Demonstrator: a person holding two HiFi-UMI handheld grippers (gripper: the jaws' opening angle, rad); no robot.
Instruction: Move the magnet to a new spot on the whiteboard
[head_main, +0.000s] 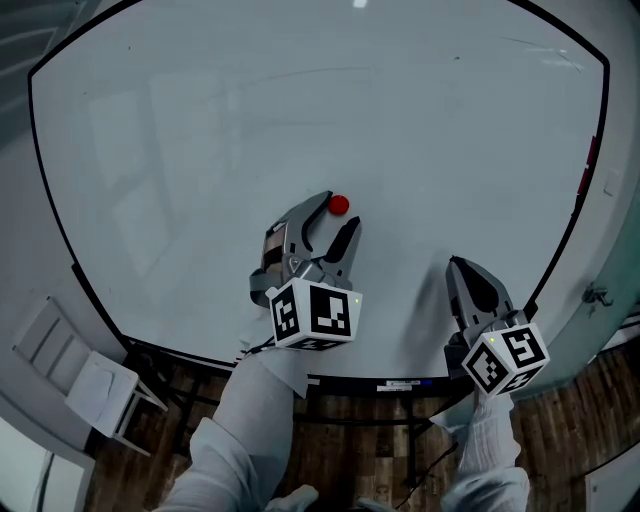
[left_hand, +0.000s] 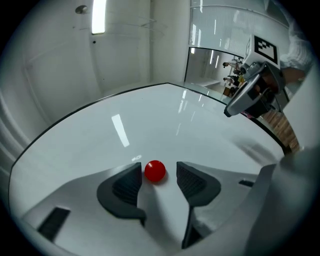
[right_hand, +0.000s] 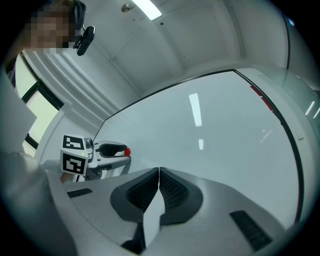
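Magnet (left_hand: 155, 171) between parted jaws of left hand-held gripper (left_hand: 159, 168), gap clear only in left gripper view

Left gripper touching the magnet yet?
Cannot tell. Left gripper view: the magnet sits between the left gripper's open jaws; bare whiteboard shows beside one pad, but no clear gap at the other.

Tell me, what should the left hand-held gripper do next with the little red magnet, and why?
Probably close on the red magnet: the left hand-held gripper has its jaws apart around it on the whiteboard, not yet pinching it.
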